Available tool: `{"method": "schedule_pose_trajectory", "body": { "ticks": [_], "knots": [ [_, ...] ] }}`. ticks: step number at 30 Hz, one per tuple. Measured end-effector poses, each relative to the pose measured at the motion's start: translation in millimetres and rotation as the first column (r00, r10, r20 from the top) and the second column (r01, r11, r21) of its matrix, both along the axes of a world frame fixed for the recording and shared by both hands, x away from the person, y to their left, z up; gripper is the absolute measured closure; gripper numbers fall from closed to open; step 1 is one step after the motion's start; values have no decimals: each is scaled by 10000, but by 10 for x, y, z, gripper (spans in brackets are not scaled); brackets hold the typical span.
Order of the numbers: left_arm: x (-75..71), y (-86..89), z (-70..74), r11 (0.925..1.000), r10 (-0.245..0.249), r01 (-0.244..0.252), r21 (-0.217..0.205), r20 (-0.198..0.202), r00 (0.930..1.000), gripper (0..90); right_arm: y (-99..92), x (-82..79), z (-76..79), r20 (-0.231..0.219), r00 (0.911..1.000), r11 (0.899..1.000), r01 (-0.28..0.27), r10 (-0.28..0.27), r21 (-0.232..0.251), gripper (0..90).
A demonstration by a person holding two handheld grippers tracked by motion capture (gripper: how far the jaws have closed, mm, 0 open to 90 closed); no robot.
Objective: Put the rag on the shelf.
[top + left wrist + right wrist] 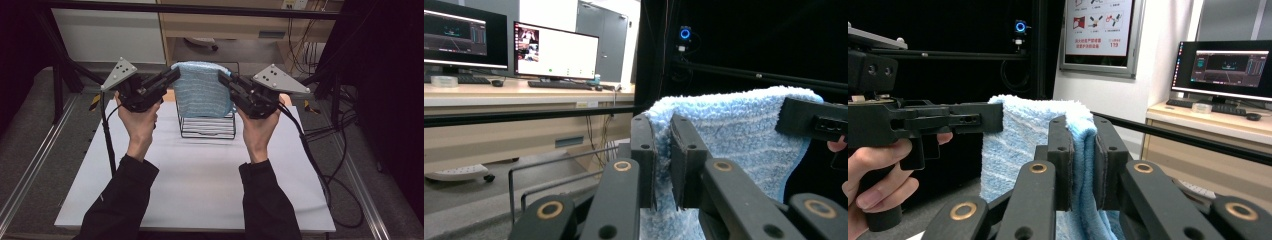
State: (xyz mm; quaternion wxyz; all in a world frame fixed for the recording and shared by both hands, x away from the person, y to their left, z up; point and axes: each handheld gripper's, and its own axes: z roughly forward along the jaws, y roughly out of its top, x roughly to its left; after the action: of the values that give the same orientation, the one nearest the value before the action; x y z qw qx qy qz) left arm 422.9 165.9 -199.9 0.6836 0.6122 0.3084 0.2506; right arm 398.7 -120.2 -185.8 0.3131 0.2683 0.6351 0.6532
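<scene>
The blue towel hid the upper part of the wire rack; the poster at 12 o'clock was too blurred to read.

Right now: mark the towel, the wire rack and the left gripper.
blue towel (202,90), high view, middle of the hanging cloth.
wire rack (207,131), high view, lower front wires.
left gripper (663,160), left gripper view, between its fingertips, clamped on towel edge.

A white table stands in the middle, with grey floor on both sides of it. A black wire rack sits on the table near the far edge, about halfway between the left and right edges. The part of the table near the person is bare and white.
</scene>
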Motion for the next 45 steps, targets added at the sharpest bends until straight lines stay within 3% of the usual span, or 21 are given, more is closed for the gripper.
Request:
{"method": "schedule_pose_trajectory", "body": {
  "ticks": [8,29,45],
  "knots": [
    [86,21,161,9995,165,-162,-279,77,9998,816,39,103,153,193,9998,9999,-32,30,108,815],
    [294,-54,488,9990,321,-306,-325,480,9983,817,-20,369,473,357,9993,9992,114,-128,381,815],
    [543,-84,591,9985,522,-515,-169,436,9977,816,-17,611,576,327,9991,9993,268,-277,267,814]
  ]
}}
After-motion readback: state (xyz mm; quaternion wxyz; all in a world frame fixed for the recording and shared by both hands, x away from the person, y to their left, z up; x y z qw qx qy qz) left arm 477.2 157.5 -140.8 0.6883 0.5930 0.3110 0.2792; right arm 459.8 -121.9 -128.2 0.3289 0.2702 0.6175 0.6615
